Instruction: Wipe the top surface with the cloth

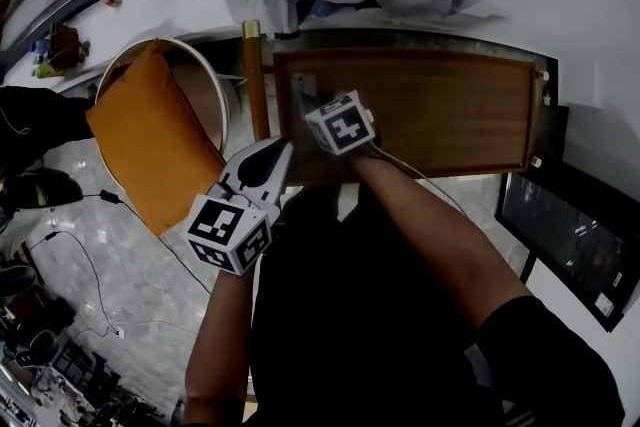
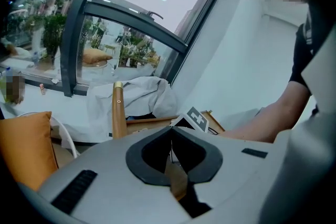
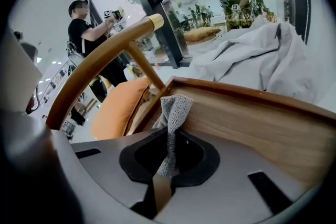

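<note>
The right gripper pinches the grey cloth by the wooden top's left edge. The left gripper is closed on nothing.

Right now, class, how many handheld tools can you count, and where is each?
2. The left tool hangs shut and empty by the wooden top's near left corner; the right tool sits over that corner, shut on the grey cloth. None seem hidden.

From above: right claw over a wooden tabletop's left end, left claw just beside it, orange cushion further left.
</note>
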Available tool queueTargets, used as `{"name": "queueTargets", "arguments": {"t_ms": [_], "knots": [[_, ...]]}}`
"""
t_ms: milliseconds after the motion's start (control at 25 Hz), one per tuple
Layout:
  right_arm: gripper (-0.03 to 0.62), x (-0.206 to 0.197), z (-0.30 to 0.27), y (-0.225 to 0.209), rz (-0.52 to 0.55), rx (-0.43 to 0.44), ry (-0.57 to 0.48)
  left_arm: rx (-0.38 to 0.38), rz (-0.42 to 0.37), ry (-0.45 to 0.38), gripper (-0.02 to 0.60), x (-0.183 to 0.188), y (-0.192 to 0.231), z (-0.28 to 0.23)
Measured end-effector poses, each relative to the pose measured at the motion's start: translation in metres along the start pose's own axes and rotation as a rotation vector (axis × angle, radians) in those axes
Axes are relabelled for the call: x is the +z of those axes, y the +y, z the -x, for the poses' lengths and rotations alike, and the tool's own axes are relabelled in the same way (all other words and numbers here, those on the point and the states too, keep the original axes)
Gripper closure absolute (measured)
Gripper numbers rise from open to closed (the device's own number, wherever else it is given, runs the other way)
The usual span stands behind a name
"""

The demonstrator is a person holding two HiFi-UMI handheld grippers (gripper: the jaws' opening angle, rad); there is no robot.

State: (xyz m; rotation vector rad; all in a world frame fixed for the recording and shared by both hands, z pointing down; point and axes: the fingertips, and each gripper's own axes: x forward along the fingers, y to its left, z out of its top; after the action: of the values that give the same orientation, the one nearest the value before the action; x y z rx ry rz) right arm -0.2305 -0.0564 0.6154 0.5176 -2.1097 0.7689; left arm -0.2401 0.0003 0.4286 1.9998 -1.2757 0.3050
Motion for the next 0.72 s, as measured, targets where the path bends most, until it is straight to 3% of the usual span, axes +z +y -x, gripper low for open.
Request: {"name": "queueTargets", "arguments": {"t_ms": [720], "knots": [[0.56,-0.053,0.087,-0.125,-0.105,-0.111,-0.016,-0.094,-0.034,0.05,0.569,0.002,-0.087,-0.083]]}}
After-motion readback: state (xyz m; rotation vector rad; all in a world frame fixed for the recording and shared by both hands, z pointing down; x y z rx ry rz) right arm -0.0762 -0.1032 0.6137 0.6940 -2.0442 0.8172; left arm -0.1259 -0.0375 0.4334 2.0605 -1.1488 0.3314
